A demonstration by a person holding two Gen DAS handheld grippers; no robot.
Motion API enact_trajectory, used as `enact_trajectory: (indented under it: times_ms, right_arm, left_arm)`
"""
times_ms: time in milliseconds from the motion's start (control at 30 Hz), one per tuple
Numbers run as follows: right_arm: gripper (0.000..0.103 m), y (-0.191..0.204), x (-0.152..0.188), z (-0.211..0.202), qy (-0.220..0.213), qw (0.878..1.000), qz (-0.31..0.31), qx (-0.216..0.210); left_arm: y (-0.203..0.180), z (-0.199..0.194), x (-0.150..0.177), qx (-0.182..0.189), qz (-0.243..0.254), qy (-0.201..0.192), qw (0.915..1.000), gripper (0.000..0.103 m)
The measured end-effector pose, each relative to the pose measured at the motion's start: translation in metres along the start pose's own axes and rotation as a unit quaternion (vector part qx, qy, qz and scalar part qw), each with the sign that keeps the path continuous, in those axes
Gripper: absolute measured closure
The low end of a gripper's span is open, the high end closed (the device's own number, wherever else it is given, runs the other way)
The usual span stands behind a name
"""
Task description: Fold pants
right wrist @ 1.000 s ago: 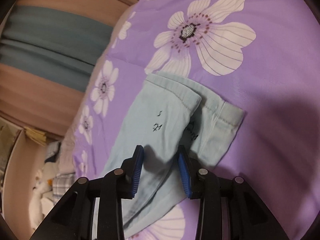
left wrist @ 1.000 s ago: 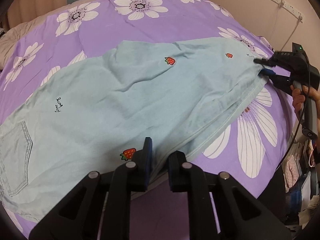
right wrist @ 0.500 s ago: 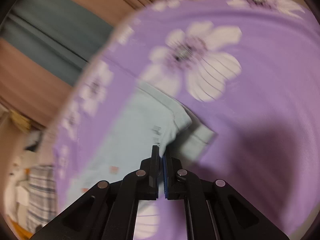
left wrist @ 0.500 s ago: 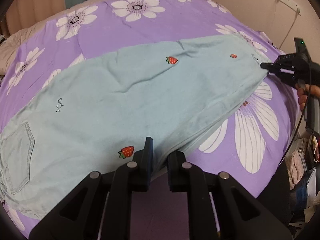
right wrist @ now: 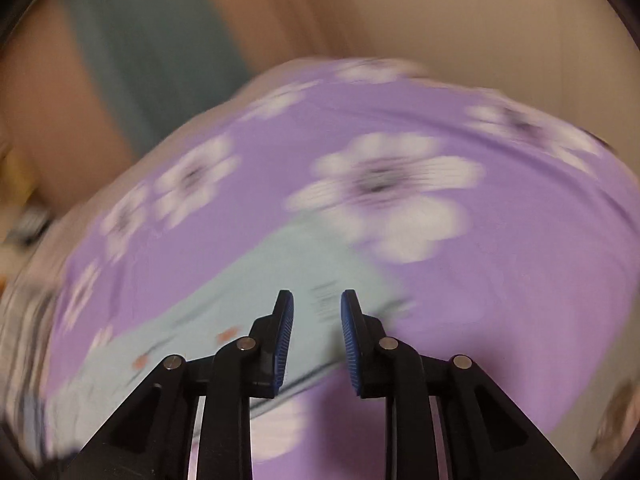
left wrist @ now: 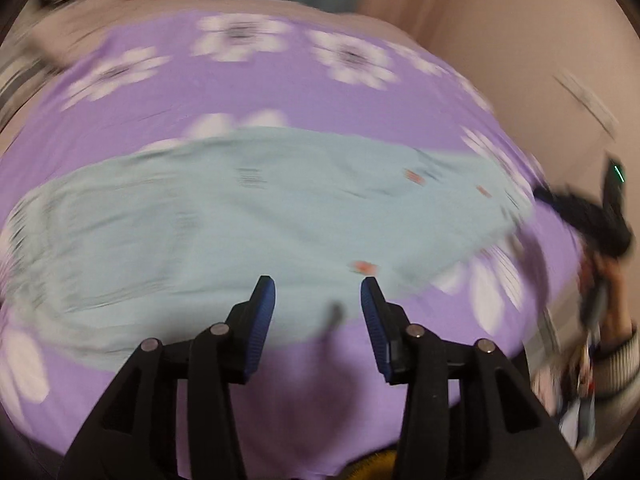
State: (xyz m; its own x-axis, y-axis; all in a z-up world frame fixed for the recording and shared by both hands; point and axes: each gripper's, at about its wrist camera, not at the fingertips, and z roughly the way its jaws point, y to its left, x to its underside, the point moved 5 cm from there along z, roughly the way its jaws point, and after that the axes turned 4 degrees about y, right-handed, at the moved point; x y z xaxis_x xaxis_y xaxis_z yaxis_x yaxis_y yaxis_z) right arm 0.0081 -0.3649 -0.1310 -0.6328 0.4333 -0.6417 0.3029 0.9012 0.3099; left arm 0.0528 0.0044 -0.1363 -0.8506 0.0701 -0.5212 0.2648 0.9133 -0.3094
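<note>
Purple flower-print bedsheet bare around light-blue strawberry-print pants, spread flat, blurred. Left gripper jaws wide apart, empty; right gripper jaws parted, empty, above hem.

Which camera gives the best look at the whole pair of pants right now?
The left wrist view: the pants stretch across the purple bedspread nearly end to end, though blurred. The right wrist view shows only one leg end.

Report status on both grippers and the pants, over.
Left gripper open, empty. Right gripper open, empty. Light blue strawberry-print pants spread flat on the purple floral bedsheet, no fold visible. Both views blurred; nothing seen in the way.
</note>
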Motion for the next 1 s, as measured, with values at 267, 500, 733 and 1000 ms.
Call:
enact_trajectory:
  times_ms: [267,500,733,1000]
  right_arm:
    - [0.08,0.177,0.071,0.048,0.115,0.958,-0.208,-0.16]
    - [0.08,0.226,0.145,0.087,0.186,0.915,-0.319,-0.161]
    - [0.08,0.205,0.132,0.066,0.212,0.916,-0.287,-0.183]
    - [0.078,0.163,0.094,0.043,0.158,0.955,-0.176,-0.18]
  left_arm:
    - [0.104,-0.021,0.003,-0.082,-0.147,-0.041,0.9849,0.06]
    - [0.147,-0.024,0.03,-0.087,-0.204,-0.043,0.9741,0.083]
    - [0.138,-0.028,0.025,-0.078,-0.201,-0.042,0.9757,0.066]
    - [0.105,-0.044,0.012,-0.058,-0.156,-0.06,0.9841,0.043]
